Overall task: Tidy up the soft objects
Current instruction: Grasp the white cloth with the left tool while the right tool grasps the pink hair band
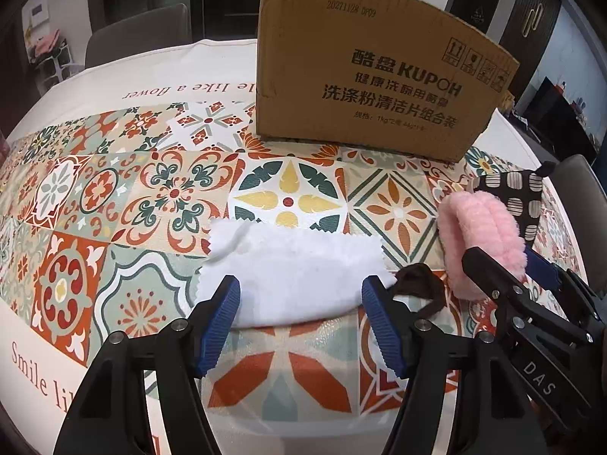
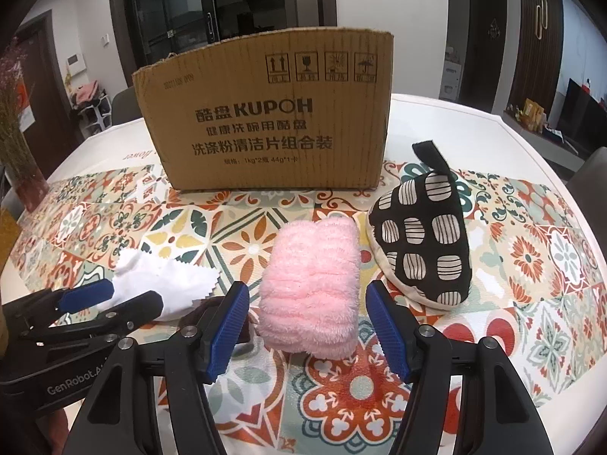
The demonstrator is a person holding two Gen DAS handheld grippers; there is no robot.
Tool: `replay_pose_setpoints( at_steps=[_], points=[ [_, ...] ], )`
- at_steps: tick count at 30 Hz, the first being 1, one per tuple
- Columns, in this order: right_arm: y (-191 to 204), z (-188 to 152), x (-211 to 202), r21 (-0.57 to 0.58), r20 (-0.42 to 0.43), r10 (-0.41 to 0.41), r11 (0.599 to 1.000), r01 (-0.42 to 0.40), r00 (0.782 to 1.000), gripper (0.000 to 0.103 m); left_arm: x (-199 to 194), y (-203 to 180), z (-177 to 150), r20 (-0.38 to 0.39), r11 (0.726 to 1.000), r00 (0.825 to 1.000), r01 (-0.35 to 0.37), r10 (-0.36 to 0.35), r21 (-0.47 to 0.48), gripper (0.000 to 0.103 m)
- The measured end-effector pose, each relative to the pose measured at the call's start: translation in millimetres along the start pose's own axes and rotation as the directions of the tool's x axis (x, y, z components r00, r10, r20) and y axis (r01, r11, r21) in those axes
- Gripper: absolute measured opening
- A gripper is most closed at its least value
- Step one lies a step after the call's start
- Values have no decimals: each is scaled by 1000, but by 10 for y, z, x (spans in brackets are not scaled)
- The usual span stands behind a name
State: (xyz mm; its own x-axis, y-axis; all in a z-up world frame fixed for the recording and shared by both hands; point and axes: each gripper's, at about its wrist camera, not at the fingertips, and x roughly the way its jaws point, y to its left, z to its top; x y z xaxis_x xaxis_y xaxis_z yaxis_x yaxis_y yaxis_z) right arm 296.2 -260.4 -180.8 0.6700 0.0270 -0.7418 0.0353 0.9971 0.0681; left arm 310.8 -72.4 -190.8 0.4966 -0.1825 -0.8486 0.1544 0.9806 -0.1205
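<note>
A white fleecy cloth (image 1: 292,273) lies flat on the patterned tablecloth; my left gripper (image 1: 301,299) is open with its blue fingers on either side of the cloth's near edge. A pink fluffy roll (image 2: 311,288) lies right of it; my right gripper (image 2: 308,314) is open around its near end. The pink roll (image 1: 481,235) and the right gripper (image 1: 508,269) also show in the left wrist view. A small dark brown fabric piece (image 1: 421,288) lies between cloth and roll. A black mitt with striped spots (image 2: 425,239) lies right of the roll. The white cloth (image 2: 167,280) and the left gripper (image 2: 117,299) show in the right wrist view.
An open cardboard box (image 2: 273,121) printed KUPOH stands at the back of the table (image 2: 493,144), behind the soft things. A vase of dried flowers (image 2: 15,144) stands at the far left. Chairs (image 1: 140,34) ring the table's far edge.
</note>
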Motion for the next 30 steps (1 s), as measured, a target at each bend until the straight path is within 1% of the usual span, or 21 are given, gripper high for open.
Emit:
replay_pose_setpoints(
  at_steps=[5, 8, 11, 12, 13, 14, 16, 17, 19, 20, 21, 22, 26, 28, 30],
  points=[
    [-3, 4, 87, 11, -19, 7, 1000, -7, 1000, 65, 122, 11, 12, -36, 1000, 999, 4, -5, -18, 67],
    [2, -7, 139, 11, -30, 14, 1000, -13, 999, 65, 146, -7, 5, -30, 1000, 1000, -10, 9, -11, 68],
    [-10, -22, 160, 19, -39, 30, 999, -29, 999, 65, 154, -26, -16, -12, 1000, 1000, -24, 24, -1, 67],
    [-15, -27, 168, 23, -41, 35, 999, -34, 999, 65, 156, -38, -27, -5, 999, 999, -36, 36, 6, 64],
    [-17, -35, 171, 26, -43, 35, 999, -34, 998, 65, 153, -50, -40, 1, 998, 999, -55, 55, 14, 56],
    [-21, -40, 178, 27, -45, 35, 999, -33, 998, 65, 151, -57, -52, 9, 997, 997, -77, 77, 23, 53],
    [-29, -51, 190, 28, -49, 32, 999, -31, 998, 64, 140, -52, -68, 21, 996, 997, -79, 78, 33, 43],
    [-34, -55, 199, 28, -53, 29, 999, -28, 998, 64, 134, -46, -71, 22, 996, 997, -80, 79, 33, 41],
    [-41, -64, 204, 30, -58, 31, 999, -29, 998, 61, 123, -37, -77, 26, 996, 996, -84, 83, 35, 27],
    [-38, -69, 205, 30, -59, 27, 999, -25, 998, 57, 118, -33, -81, 30, 996, 996, -83, 82, 36, 22],
    [-32, -72, 207, 27, -63, 23, 999, -22, 998, 56, 115, -31, -81, 31, 996, 997, -79, 77, 39, 13],
    [-27, -74, 211, 24, -66, 22, 1000, -20, 998, 56, 114, -33, -85, 32, 997, 997, -69, 68, 42, 10],
    [-32, -85, 221, 24, -72, 21, 1000, -19, 997, 55, 103, -21, -108, 43, 998, 998, -52, 50, 46, 9],
    [-40, -86, 230, 29, -76, 23, 999, -20, 997, 55, 97, -6, -118, 49, 998, 998, -34, 32, 45, 6],
    [-43, -89, 227, 33, -73, 21, 999, -19, 997, 55, 79, 8, -127, 61, 999, 998, -30, 27, 43, 5]
  ],
)
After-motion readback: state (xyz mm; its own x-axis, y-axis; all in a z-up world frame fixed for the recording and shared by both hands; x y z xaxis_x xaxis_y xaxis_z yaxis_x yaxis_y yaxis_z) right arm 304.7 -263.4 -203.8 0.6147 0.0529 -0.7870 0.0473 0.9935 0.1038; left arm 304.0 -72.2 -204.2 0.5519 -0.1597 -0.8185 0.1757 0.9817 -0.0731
